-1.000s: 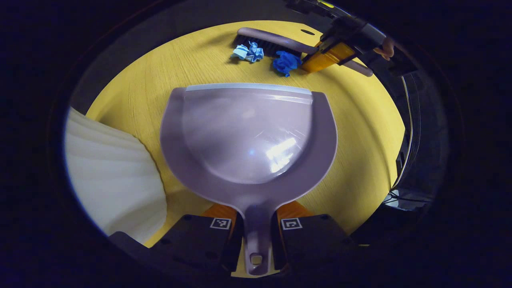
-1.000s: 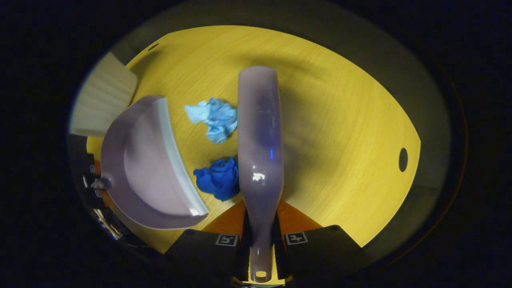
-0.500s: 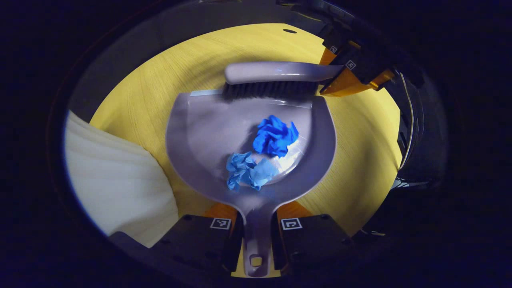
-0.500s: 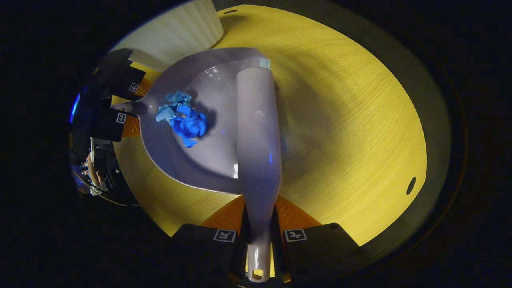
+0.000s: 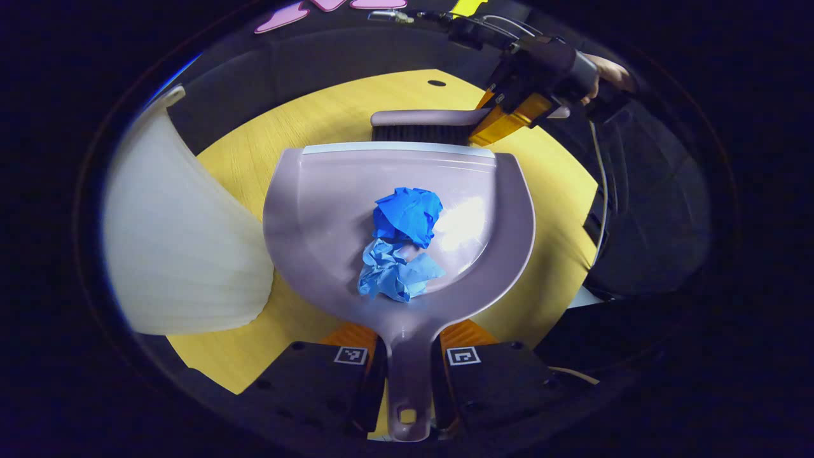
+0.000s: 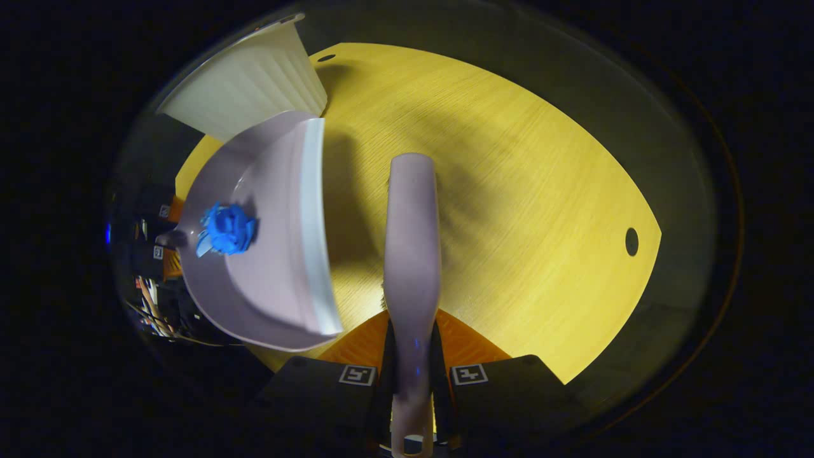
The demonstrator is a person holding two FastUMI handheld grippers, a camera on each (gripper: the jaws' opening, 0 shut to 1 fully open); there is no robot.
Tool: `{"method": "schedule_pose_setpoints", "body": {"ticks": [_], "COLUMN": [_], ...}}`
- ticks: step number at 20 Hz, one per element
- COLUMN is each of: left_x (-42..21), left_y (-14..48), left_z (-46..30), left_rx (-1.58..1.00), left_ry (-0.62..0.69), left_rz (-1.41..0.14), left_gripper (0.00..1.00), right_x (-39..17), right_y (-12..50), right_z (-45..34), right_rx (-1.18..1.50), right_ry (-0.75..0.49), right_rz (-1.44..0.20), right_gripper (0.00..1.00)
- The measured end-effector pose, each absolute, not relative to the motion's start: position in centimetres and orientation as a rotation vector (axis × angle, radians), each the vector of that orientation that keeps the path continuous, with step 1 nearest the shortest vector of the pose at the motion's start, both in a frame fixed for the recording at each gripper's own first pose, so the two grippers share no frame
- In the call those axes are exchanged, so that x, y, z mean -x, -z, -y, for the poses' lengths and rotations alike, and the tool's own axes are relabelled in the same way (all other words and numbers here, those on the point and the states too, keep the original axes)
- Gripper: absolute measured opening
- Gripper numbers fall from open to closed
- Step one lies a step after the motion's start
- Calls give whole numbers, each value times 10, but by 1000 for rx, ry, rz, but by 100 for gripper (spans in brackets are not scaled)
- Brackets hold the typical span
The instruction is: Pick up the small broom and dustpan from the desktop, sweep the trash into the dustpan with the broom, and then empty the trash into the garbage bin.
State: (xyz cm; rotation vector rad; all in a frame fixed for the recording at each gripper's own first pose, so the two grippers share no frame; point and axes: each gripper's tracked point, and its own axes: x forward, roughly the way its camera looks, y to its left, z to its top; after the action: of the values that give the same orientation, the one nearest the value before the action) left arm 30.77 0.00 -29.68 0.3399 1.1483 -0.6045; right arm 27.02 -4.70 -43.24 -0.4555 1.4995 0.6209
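Observation:
My left gripper (image 5: 409, 356) is shut on the handle of the mauve dustpan (image 5: 331, 210), which is raised off the yellow desktop (image 5: 305, 121). Two crumpled paper balls lie in the pan: a dark blue one (image 5: 407, 215) and a light blue one (image 5: 393, 275). Beyond the pan's pale lip sits the small broom (image 5: 423, 125), bristles down, held by the right gripper (image 5: 509, 114). In the right gripper view, my right gripper (image 6: 412, 375) is shut on the broom handle (image 6: 412, 254); the dustpan (image 6: 280, 254) with the blue paper (image 6: 227, 229) floats to its left.
A white ribbed garbage bin (image 5: 184, 229) stands just left of the dustpan; it also sits at the upper left (image 6: 254, 83) in the right gripper view. A hand (image 5: 607, 73) holds the right gripper. The desktop (image 6: 509, 210) has a small dark hole (image 6: 631, 241).
The broom swept both paper balls into the dustpan, then pulled back past its lip. The dustpan has lifted off the desktop and come closer to the bin.

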Motion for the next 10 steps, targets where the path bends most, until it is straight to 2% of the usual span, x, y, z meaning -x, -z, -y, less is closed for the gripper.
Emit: {"method": "schedule_pose_setpoints", "body": {"ticks": [5, 10], "left_x": [-318, -324], "left_y": [278, 278], "left_z": [-6, -2], "left_rx": [-305, -266], "left_ry": [615, 534], "left_rz": [-1119, -1081], "left_gripper": [29, 29], "right_x": [-269, -259], "right_y": [420, 394], "right_z": [64, 65], "right_rx": [394, 317], "right_ry": [-578, -578], "right_rz": [-1413, -1370], "right_gripper": [29, 29]}}
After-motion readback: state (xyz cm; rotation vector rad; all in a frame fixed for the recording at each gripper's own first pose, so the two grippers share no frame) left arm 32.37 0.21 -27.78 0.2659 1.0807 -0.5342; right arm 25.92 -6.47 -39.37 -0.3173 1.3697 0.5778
